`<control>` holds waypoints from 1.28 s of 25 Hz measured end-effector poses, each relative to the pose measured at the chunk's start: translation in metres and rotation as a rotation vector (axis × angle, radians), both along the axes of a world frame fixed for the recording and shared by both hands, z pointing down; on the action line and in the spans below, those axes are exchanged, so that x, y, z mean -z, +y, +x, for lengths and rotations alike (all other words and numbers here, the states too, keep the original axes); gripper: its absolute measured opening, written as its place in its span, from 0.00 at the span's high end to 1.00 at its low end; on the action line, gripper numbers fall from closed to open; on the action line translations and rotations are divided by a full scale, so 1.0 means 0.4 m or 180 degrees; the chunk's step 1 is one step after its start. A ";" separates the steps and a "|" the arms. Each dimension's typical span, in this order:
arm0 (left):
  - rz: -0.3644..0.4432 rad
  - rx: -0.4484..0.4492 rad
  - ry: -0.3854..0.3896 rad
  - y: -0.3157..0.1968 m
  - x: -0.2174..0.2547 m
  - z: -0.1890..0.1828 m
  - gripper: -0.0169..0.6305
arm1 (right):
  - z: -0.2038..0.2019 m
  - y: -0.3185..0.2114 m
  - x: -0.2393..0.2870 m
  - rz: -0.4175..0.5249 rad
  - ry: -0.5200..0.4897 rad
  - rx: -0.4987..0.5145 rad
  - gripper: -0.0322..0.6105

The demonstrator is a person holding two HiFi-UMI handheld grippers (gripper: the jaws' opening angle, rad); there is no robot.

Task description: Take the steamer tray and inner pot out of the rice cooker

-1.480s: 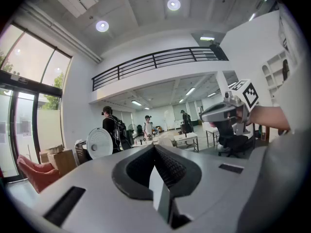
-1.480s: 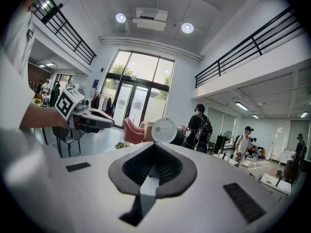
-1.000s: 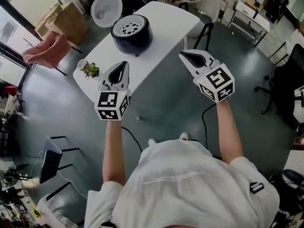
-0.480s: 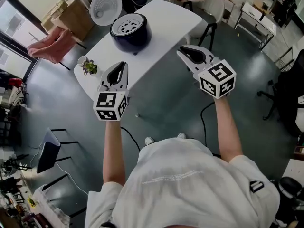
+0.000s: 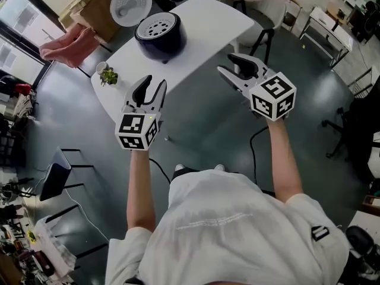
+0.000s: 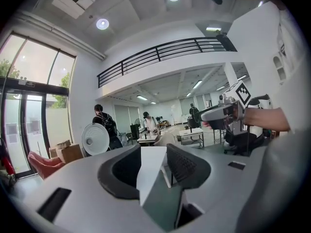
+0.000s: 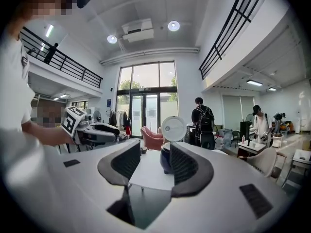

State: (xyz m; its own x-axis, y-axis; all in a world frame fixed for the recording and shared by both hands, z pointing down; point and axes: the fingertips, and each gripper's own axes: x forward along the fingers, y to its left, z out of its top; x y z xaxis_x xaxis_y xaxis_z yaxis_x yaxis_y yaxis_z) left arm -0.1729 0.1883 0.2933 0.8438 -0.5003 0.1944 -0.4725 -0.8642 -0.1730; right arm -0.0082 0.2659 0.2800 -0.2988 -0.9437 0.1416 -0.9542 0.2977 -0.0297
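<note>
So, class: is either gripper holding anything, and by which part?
Nothing is held. The left gripper and the right gripper have just been opening their jaws, with nothing between them; the rice cooker stands untouched on the table.

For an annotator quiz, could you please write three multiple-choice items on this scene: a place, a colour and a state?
1. Where does the rice cooker stand? A on the floor; B on the white table; C on a chair.
2. What colour is the cooker's body? A red; B yellow; C dark blue.
3. How is its lid? A raised open; B shut; C missing.
Answers: B: it sits on the tabletop. C: its shell is dark blue. A: the steamer tray shows beneath the raised lid.
</note>
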 end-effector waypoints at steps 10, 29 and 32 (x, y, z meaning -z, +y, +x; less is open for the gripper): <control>-0.0108 0.0143 -0.0096 -0.010 -0.021 -0.006 0.65 | 0.020 -0.004 -0.035 -0.0104 0.0165 -0.0013 0.53; -0.0199 0.0303 -0.0090 -0.294 -0.113 0.139 0.65 | 0.195 -0.263 -0.100 -0.0234 0.0463 -0.0009 0.53; -0.0251 0.0322 -0.0079 -0.377 -0.134 0.178 0.65 | 0.234 -0.348 -0.115 -0.0296 0.0501 0.0009 0.53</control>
